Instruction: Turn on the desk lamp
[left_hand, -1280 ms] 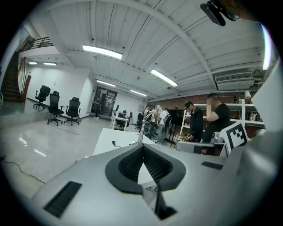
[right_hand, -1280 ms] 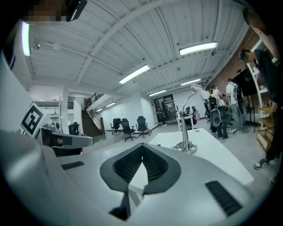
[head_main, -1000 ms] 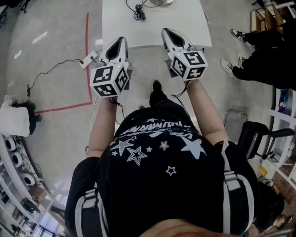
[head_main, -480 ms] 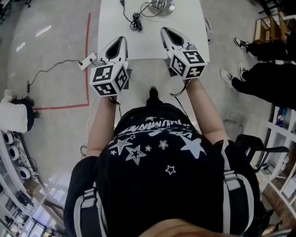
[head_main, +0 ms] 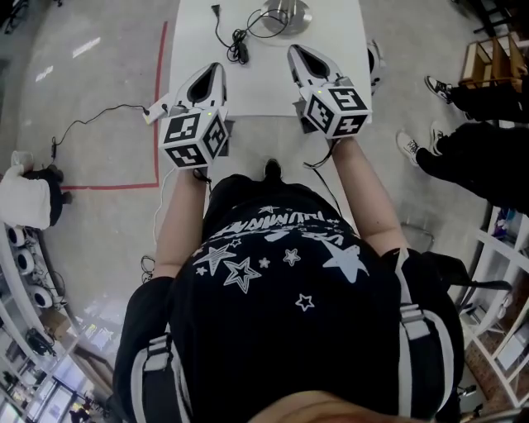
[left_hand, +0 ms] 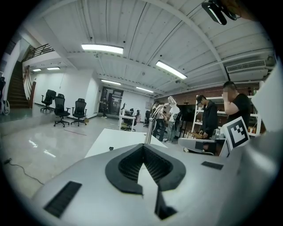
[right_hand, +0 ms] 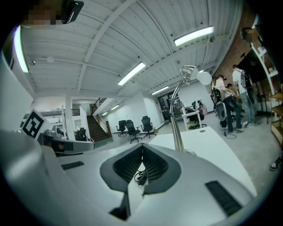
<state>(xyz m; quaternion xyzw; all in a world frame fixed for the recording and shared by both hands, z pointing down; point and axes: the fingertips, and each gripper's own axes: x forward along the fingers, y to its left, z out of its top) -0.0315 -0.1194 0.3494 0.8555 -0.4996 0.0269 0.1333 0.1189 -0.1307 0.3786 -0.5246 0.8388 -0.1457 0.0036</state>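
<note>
The desk lamp stands at the far edge of the white table [head_main: 331, 78], with only its round metal base [head_main: 285, 12] in the head view. Its curved pole [right_hand: 177, 128] and head [right_hand: 194, 73] rise just right of my right gripper's line. In the left gripper view the pole [left_hand: 148, 130] is straight ahead and farther off. A black coiled cable [head_main: 240, 41] lies left of the base. My left gripper [head_main: 216, 68] and right gripper [head_main: 294, 51] hover side by side over the table's near part. Both are shut and empty, well short of the lamp.
A white power strip [head_main: 157, 107] with a thin cable lies on the floor left of the table, beside a red tape line [head_main: 157, 91]. A person's legs and shoes [head_main: 463, 124] are at the right, and shelving [head_main: 504, 273] beyond. Office chairs [right_hand: 132, 128] stand far back.
Both grippers have moved forward from the table's front edge to over its near part. The lamp base and cable have come further into the head view. The jaws stayed shut.
</note>
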